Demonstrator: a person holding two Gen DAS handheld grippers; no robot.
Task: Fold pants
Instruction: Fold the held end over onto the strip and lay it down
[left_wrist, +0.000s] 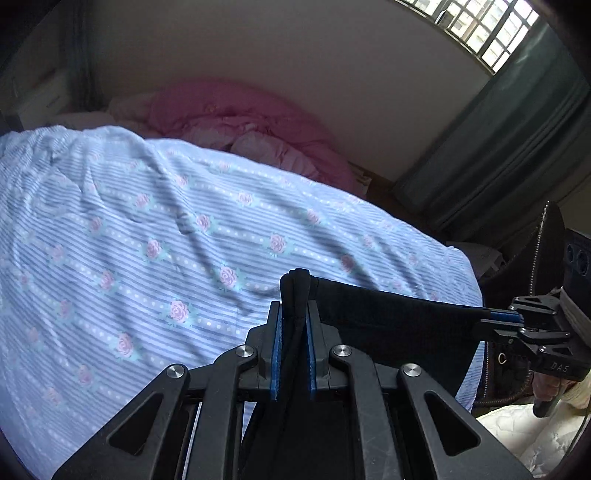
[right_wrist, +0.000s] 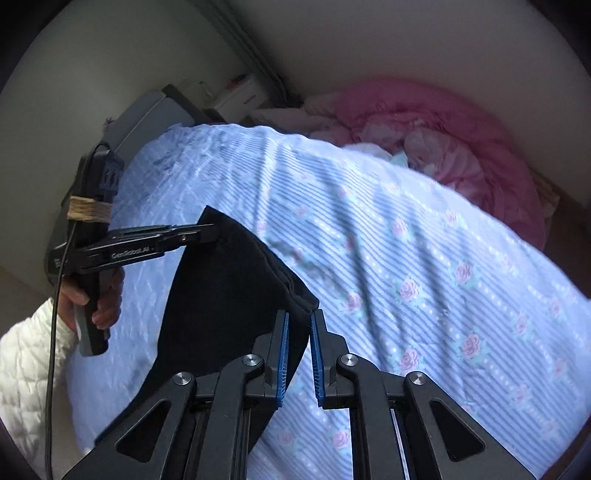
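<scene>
The black pants (left_wrist: 388, 314) hang stretched between my two grippers above the bed. My left gripper (left_wrist: 294, 314) is shut on one bunched corner of the pants. My right gripper (right_wrist: 300, 317) is shut on the other corner of the pants (right_wrist: 229, 288). In the left wrist view the right gripper (left_wrist: 506, 321) shows at the right, clamped on the cloth edge. In the right wrist view the left gripper (right_wrist: 199, 230) shows at the left, clamped on the far corner. The lower part of the pants hangs below, out of view.
A bed with a blue striped, rose-patterned sheet (left_wrist: 166, 240) fills the space below. A pink quilt (left_wrist: 240, 122) is piled at the bed's far end by the wall. Dark curtains (left_wrist: 517, 147) hang at the right. A grey box (right_wrist: 147, 118) stands beside the bed.
</scene>
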